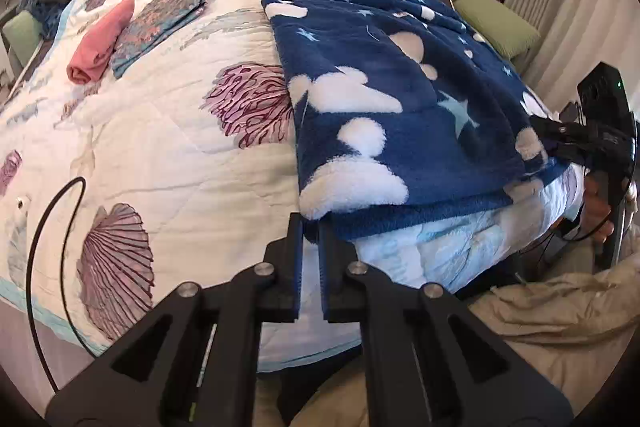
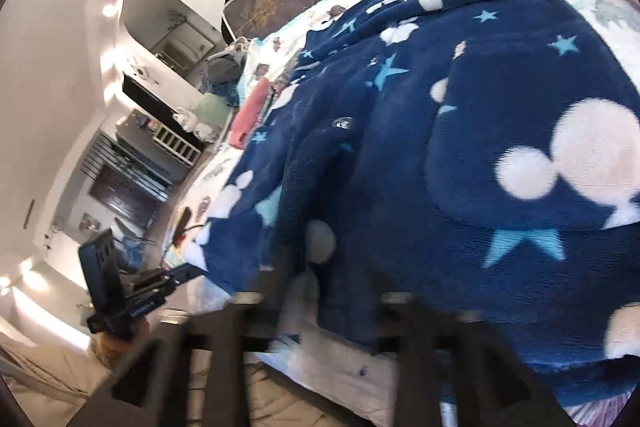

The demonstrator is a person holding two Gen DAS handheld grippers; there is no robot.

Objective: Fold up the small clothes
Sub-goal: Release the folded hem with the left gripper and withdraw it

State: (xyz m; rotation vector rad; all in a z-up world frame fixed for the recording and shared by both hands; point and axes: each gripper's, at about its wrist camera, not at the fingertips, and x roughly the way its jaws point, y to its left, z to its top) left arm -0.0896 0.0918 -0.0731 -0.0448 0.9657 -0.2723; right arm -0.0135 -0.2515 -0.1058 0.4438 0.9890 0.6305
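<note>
A navy fleece garment (image 1: 400,99) with white cloud shapes and pale stars lies spread on the quilt, reaching the bed's near edge. It fills most of the right wrist view (image 2: 460,155). My left gripper (image 1: 311,227) is shut on its near left corner. My right gripper (image 1: 544,143) grips the garment's near right edge; in its own blurred view its fingers (image 2: 332,287) sit at the hem. The left gripper also shows in the right wrist view (image 2: 196,269) at the garment's corner.
A white quilt (image 1: 168,131) with shell prints covers the bed. A rolled pink garment (image 1: 102,41) and a folded patterned cloth (image 1: 158,21) lie at the far left. Green cushions (image 1: 496,23) sit on the right. Beige fabric (image 1: 560,315) lies below the bed edge.
</note>
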